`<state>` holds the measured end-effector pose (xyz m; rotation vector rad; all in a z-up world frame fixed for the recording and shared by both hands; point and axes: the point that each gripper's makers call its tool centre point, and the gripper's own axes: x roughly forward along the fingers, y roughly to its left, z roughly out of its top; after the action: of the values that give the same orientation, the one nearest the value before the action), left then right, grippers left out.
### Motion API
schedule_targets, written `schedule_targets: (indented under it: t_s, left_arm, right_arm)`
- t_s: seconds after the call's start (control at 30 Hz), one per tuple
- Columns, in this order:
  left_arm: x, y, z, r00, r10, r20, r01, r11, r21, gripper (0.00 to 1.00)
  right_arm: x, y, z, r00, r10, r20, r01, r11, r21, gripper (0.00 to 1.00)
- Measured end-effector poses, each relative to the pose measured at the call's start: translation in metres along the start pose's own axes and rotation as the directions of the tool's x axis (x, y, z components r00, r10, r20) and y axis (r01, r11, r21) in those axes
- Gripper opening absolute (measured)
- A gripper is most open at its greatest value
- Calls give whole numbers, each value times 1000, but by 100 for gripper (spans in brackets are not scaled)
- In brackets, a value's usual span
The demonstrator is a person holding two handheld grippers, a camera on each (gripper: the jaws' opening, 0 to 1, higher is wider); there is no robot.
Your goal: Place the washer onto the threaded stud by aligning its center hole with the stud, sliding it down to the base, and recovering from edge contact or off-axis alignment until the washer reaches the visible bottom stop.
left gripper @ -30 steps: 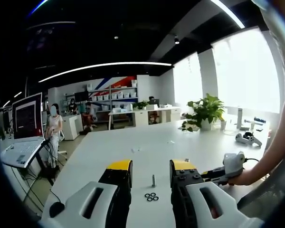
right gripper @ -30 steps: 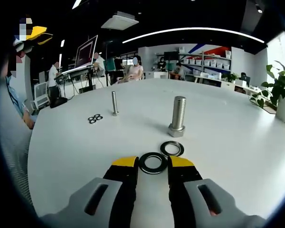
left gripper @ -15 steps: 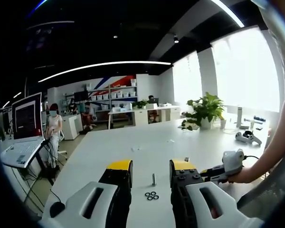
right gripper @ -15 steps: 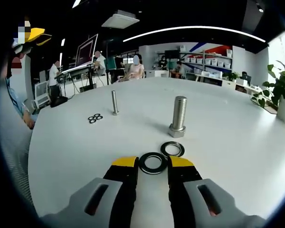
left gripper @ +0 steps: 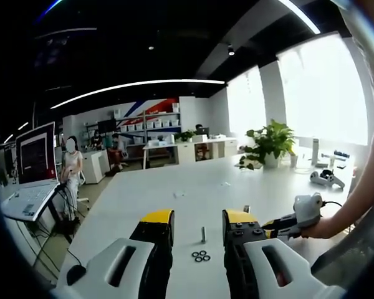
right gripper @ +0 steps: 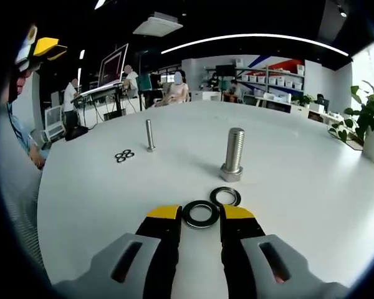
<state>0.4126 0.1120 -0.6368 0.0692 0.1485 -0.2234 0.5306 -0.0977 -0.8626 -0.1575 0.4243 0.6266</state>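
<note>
- Steel washer lies flat on the white table, between the spread tips of the right gripper, near the threaded stud.
- Step in hand: pinching it; next, lift and centre its hole over the stud.
- Left gripper hangs spread, holding nothing.

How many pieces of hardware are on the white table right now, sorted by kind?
Large dark metal washers: 2, one between the right hand-held gripper's jaws, one flat by the thick stud.
Small dark washers: 3, in a cluster.
Upright threaded steel studs: 2, one thick with a hex base, one thin.
Total: 7.
</note>
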Motion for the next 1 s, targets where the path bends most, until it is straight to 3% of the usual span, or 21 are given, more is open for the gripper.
schedule_targets:
  t_s: [0.4,1.0]
  left_arm:
    - [1,2,0,1000,5,3,-5,1000,-3,29]
    - [1,5,4,1000,9,14,-9,1000,-11,29]
  right_arm:
    - [-4,1,4,1000,-4,5,4,1000,-19,26]
    - [-7,-1,25,999,-10,31,11,999,-32,26]
